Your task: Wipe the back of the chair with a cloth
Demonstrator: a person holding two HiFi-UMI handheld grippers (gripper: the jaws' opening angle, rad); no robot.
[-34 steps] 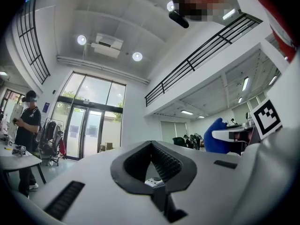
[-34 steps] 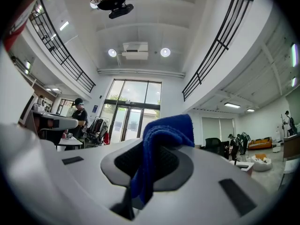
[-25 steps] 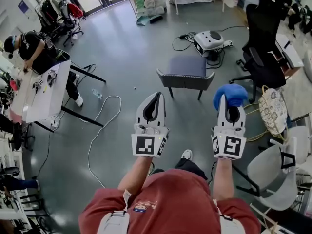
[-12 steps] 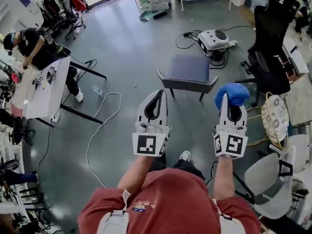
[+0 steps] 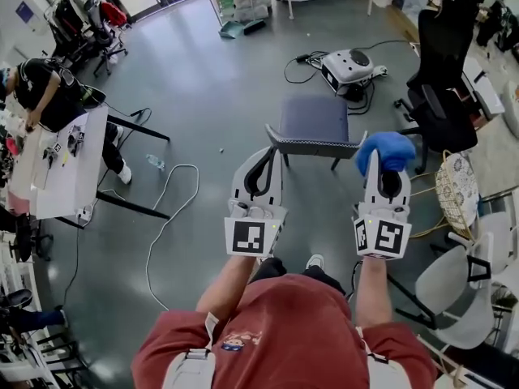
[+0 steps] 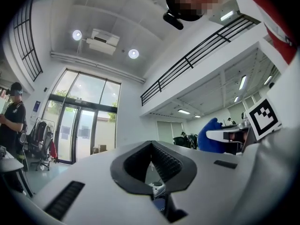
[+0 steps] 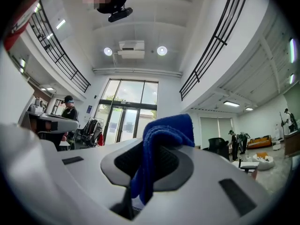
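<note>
You have closed in on the small blue-grey padded chair (image 5: 312,118) since a second ago. It stands out on the open grey floor (image 5: 203,79), well clear of the floor's cluttered edges, with its dark mesh back (image 5: 315,144) turned toward you. In the head view that back now lies just past your jaw tips, where before a clear strip of floor showed between them.

Your right gripper (image 5: 384,167) is clenched on the bright blue fleecy cloth (image 5: 388,150), which bunches above the jaw tips and hangs down between them in the right gripper view. It is lifted off to the right of the chair and does not touch the back (the wipe itself is not begun, as far as I can judge).

Your left gripper (image 5: 271,156) has its jaws closed tip to tip on nothing. In the head view it overlaps the left end of the back, but I cannot tell whether it touches. The approach looks nearly done. What remains is to bring the cloth across onto the back.
</note>
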